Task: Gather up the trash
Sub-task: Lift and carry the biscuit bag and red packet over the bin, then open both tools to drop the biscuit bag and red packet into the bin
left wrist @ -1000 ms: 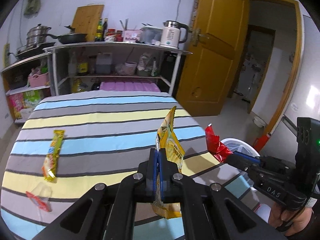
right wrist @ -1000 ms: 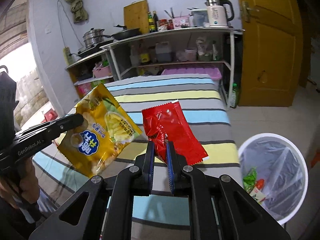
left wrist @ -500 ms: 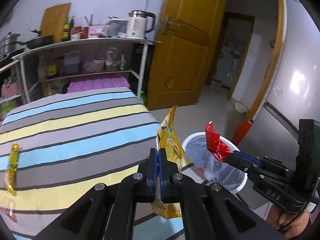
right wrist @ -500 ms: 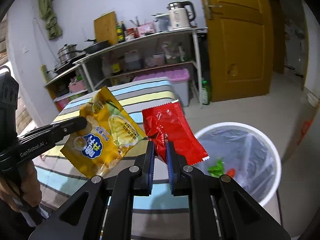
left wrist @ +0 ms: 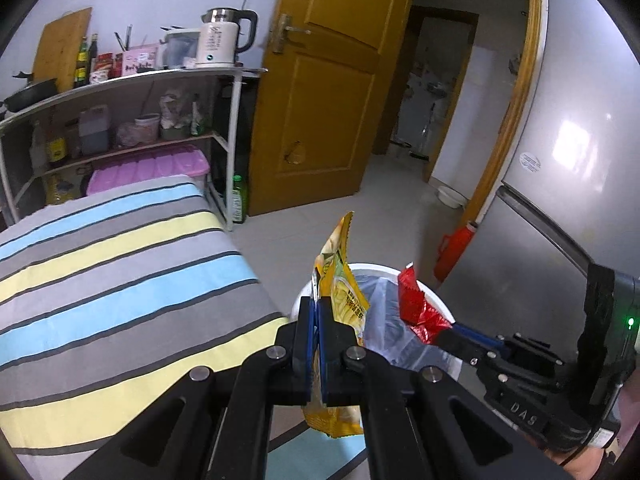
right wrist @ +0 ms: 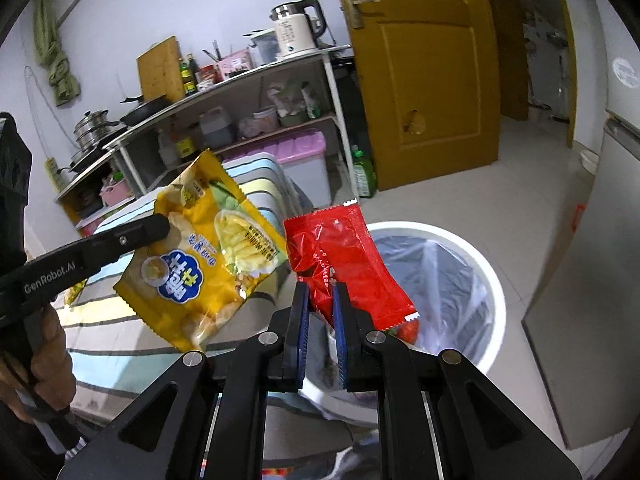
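My left gripper (left wrist: 319, 308) is shut on a yellow snack bag (left wrist: 342, 292), held upright at the near edge of a white trash bin (left wrist: 432, 300) lined with a clear bag. The yellow bag (right wrist: 208, 240) also shows in the right wrist view, held by the left gripper (right wrist: 166, 224). My right gripper (right wrist: 320, 296) is shut on a red snack wrapper (right wrist: 340, 256) and holds it over the bin (right wrist: 472, 252). The right gripper (left wrist: 442, 330) and red wrapper (left wrist: 416, 304) show over the bin in the left wrist view.
A striped tablecloth (left wrist: 120, 280) covers the table left of the bin. Behind it stands a metal shelf rack (left wrist: 160, 80) with a kettle (left wrist: 222, 42) and bottles. A brown door (left wrist: 332, 100), a grey fridge (left wrist: 568, 160) and a red bottle (left wrist: 454, 250) stand nearby.
Both grippers have swung right, away from the table, and now hold their wrappers at the bin. The bin is closer and larger in both views.
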Demonstrator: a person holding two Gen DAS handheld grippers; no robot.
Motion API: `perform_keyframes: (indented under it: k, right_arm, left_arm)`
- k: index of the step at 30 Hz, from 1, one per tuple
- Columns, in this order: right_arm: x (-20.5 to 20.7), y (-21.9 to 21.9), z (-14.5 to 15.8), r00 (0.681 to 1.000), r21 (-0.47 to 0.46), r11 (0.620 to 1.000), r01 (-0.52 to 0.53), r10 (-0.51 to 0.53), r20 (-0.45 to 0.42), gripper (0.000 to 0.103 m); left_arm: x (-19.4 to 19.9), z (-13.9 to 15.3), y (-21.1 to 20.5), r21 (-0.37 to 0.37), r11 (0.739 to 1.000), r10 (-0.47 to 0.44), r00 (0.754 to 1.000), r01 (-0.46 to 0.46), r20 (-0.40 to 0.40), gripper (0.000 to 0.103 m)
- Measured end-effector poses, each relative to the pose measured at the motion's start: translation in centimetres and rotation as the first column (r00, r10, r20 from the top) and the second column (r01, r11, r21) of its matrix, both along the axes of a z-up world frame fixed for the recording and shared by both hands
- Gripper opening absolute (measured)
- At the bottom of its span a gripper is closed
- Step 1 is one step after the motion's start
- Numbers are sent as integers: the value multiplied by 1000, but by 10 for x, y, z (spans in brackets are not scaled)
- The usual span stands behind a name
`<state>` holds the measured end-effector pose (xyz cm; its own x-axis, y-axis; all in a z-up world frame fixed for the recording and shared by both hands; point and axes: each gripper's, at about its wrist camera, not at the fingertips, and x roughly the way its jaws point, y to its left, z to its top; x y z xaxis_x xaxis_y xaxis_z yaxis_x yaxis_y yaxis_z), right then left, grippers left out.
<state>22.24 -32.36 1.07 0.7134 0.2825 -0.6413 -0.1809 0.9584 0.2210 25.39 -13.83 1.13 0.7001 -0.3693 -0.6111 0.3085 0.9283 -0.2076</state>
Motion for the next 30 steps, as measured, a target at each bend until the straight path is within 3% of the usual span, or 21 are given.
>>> perform_keyframes:
  k: [23, 30]
  right_arm:
    - [20, -34, -46, 991, 10, 997, 74, -73, -116, 14]
    - [19, -33, -45, 991, 8, 997, 80, -78, -111, 15]
  left_arm:
    - [46, -62, -46, 11, 998, -65, 987, 67, -147, 5]
    - [42, -61, -40, 10, 998, -64, 989, 66, -135, 12]
